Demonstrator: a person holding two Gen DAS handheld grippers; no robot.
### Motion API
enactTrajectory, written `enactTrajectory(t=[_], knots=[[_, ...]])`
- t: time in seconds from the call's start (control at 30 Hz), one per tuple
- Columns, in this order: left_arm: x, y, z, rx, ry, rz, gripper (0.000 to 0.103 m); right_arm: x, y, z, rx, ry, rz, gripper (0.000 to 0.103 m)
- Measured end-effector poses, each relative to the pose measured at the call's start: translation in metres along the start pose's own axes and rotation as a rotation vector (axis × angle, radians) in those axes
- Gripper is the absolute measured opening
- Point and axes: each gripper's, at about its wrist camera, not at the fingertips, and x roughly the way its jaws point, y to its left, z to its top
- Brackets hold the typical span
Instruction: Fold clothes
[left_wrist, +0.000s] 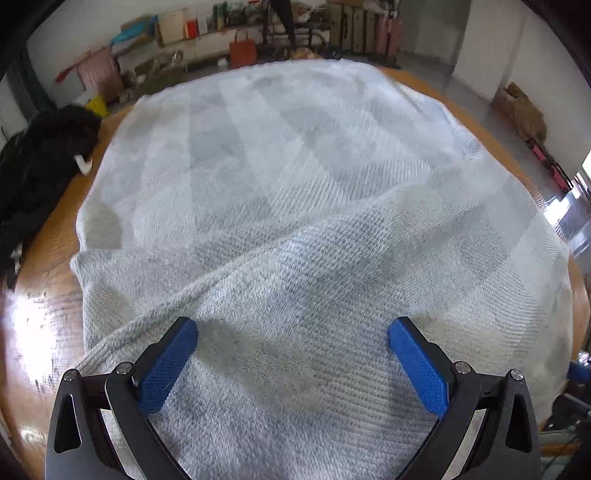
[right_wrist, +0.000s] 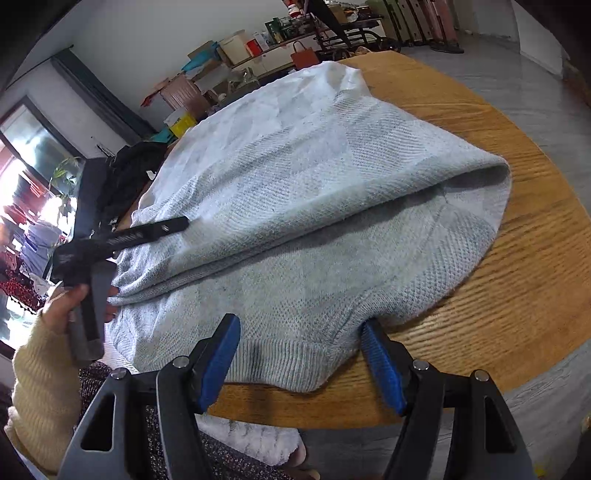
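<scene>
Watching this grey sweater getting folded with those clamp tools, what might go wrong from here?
1. The sweater's ribbed hem already reaches the wooden table's near edge; a tug might drag it off.
2. The right gripper stands open around the hem, so closing may catch only one layer.
3. The left gripper hangs open over the folded-over flap; pinching there may bunch it.

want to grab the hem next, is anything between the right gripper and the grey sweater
Nothing visible. The right gripper has its jaws open astride the ribbed hem of the grey sweater, with no object between them. The black garment lies off at the table's far left edge.
</scene>
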Motion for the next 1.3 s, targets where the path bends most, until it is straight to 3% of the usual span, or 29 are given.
enactTrajectory(t=[0.17,0.33,0.67,1.3], knots=[[-0.003,0.000,-0.005,0.010,-0.026,0.001,0.103,0.001,0.003,0.002,-0.004,0.001,-0.006,0.072],[-0.009,0.000,-0.023,0.025,-0.146,-0.006,0.103,-0.003,0.011,0.003,-0.020,-0.017,-0.019,0.072],[-0.017,-0.002,-0.036,0.026,-0.151,-0.001,0.103,-0.013,0.050,0.017,-0.148,-0.081,-0.012,0.073],[0.001,-0.006,-0.024,0.046,-0.148,0.015,0.103,-0.007,0.023,0.013,-0.038,-0.062,0.062,0.073]])
